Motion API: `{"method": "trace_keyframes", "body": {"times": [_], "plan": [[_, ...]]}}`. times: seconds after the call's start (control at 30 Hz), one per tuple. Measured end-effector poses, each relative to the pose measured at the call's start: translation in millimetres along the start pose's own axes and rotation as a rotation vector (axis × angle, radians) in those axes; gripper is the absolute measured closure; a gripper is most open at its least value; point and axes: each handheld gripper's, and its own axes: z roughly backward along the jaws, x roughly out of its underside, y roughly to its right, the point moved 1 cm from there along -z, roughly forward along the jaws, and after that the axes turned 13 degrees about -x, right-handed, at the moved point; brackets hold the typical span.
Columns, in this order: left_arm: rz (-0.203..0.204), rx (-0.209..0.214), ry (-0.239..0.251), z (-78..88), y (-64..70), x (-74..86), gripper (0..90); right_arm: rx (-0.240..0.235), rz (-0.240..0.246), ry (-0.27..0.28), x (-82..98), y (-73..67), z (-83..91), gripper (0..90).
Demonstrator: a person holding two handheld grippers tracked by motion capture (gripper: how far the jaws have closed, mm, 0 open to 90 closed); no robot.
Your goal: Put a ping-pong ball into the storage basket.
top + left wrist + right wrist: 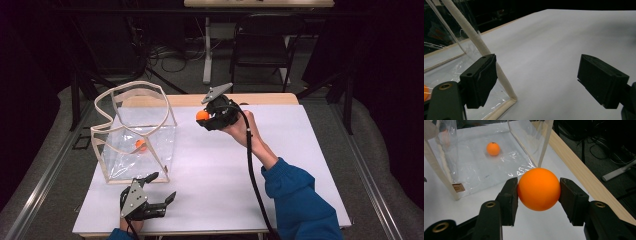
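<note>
Between the two black jaws of the right gripper point(538, 195) sits one orange ball point(539, 189), clamped at its sides and held above the white table point(280, 165). Being round, the ball has no long axis and points no particular way. Beyond these jaws stands one clear plastic bag point(135, 132) with a cream rim, its open mouth facing up; a second, smaller orange ball point(493, 148) lies on its floor. Two balls in all. The left gripper point(537, 82) has its jaws wide apart, empty, one jaw just beside the bag's corner edge.
</note>
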Motion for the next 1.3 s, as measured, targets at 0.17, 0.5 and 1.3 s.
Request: {"method": "trace_keyframes", "body": {"times": [0.17,0.5,1.3], "plan": [[-0.001,0.000,0.001,1.1,-0.7,0.2,16.0,-0.003,0.016,0.005,-4.4,-1.4,0.0,50.7],[-0.001,0.002,0.004,0.7,-0.4,-0.1,16.0,-0.004,0.036,-0.017,-11.9,-4.5,-3.6,50.7],[0.001,0.004,0.004,0.5,-0.3,-0.3,16.0,0.008,0.073,-0.019,-33.8,-7.0,-3.8,50.6]]}}
